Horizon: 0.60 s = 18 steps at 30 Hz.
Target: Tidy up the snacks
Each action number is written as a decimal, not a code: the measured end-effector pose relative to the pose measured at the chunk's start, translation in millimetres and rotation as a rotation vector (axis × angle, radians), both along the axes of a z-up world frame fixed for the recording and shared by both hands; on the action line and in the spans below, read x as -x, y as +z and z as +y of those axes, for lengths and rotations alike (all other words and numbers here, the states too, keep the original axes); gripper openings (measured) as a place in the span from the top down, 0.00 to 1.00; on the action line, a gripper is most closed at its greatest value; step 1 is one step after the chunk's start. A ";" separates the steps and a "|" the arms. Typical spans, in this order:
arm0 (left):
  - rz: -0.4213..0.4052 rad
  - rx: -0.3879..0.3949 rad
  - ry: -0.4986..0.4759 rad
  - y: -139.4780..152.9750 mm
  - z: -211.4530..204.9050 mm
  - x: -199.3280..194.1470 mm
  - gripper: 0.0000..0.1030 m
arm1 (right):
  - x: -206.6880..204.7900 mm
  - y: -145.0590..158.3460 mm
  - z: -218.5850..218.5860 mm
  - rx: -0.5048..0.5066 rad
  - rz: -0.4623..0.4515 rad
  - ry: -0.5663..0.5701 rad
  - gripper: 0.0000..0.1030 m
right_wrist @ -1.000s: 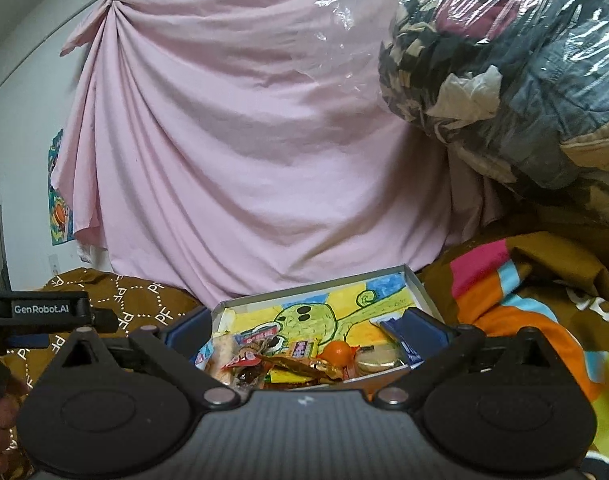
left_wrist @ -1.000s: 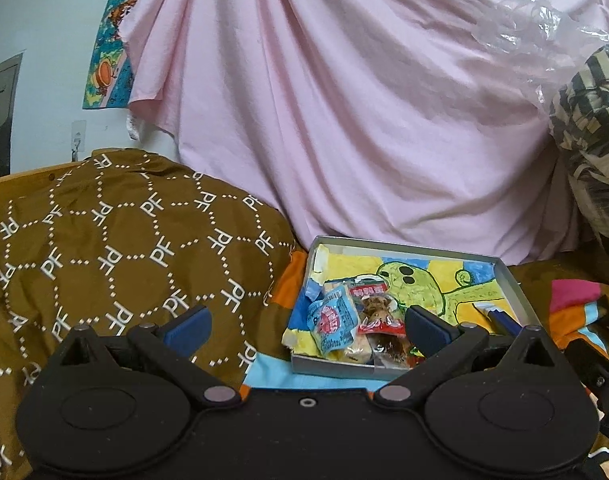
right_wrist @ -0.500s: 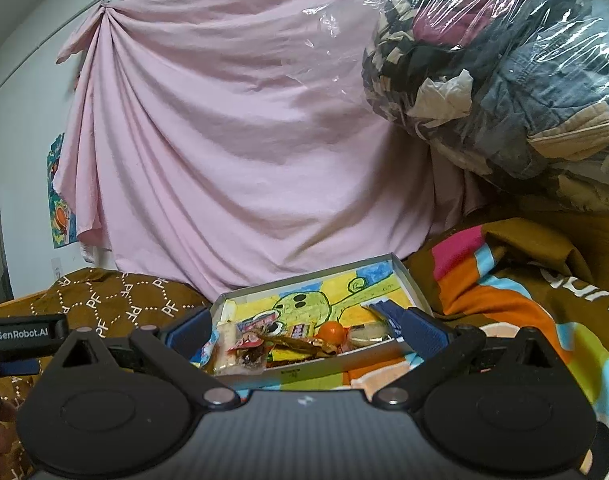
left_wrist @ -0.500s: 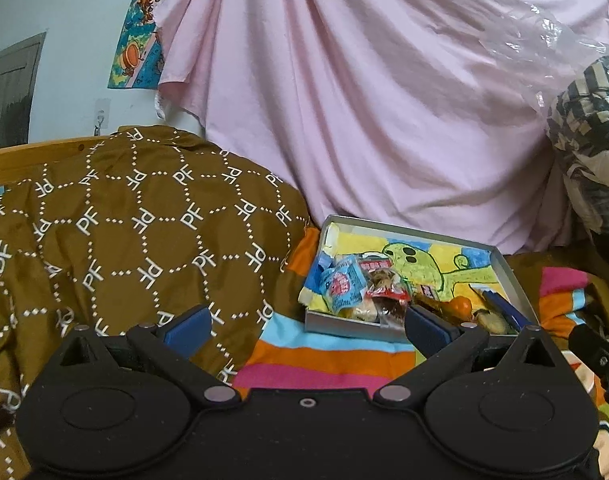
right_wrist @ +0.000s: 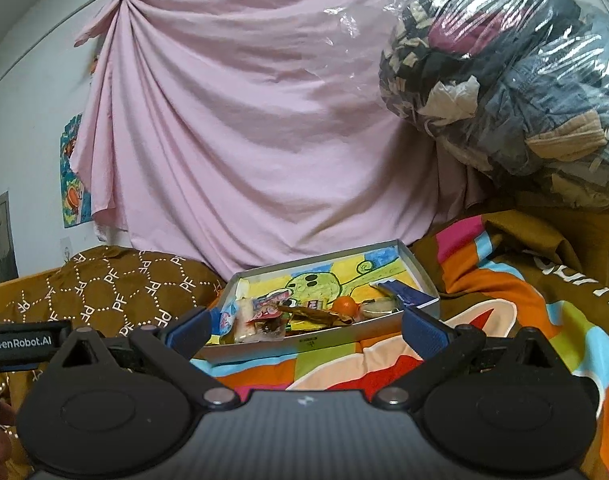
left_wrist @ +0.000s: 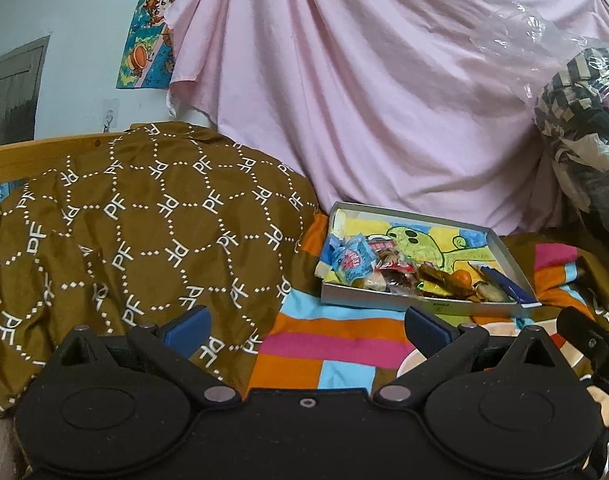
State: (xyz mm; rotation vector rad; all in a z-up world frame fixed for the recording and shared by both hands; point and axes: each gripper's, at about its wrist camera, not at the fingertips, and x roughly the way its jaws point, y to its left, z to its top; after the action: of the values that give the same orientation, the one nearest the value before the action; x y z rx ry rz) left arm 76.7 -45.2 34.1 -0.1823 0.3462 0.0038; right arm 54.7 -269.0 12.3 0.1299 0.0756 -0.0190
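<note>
A shallow grey box [left_wrist: 388, 305] [right_wrist: 344, 342] with a green cartoon drawing inside lies on the striped blanket. Several snacks are bunched along its near side: a blue packet [left_wrist: 350, 259], a red packet [left_wrist: 396, 265], an orange round sweet [left_wrist: 462, 277] [right_wrist: 346, 305] and a dark blue packet [left_wrist: 506, 285] [right_wrist: 404, 293]. My left gripper [left_wrist: 306, 330] is open and empty, below and left of the box. My right gripper [right_wrist: 304, 328] is open and empty, just in front of the box's near wall.
A brown patterned quilt [left_wrist: 136, 224] is heaped to the left. The colourful striped blanket [left_wrist: 336, 344] lies under the box. A pink sheet [right_wrist: 256, 140] hangs behind. A plastic bag of clothes [right_wrist: 516, 92] bulges at the right. The other gripper's body [right_wrist: 20, 342] shows at the left edge.
Both grippers have pulled back and away from the box, which now looks smaller and farther off. More striped blanket shows in front of it. Both stay open and empty.
</note>
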 end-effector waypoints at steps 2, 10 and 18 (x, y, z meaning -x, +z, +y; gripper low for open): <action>-0.003 -0.004 0.000 -1.6 2.8 4.3 0.01 | 5.1 -1.1 3.5 0.000 -0.001 -0.007 0.00; -0.023 -0.013 -0.008 -8.8 13.0 22.0 0.01 | 21.7 -7.8 16.6 0.007 0.014 -0.038 0.00; -0.024 -0.035 -0.037 -22.7 20.8 31.5 0.01 | 29.5 -15.9 31.0 0.012 0.037 -0.081 0.00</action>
State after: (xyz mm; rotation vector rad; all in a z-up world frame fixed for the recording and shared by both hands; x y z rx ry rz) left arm 45.2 -24.5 11.4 -0.1416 0.3251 -0.0291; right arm 25.2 -238.0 -3.6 0.1201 0.1073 -0.1032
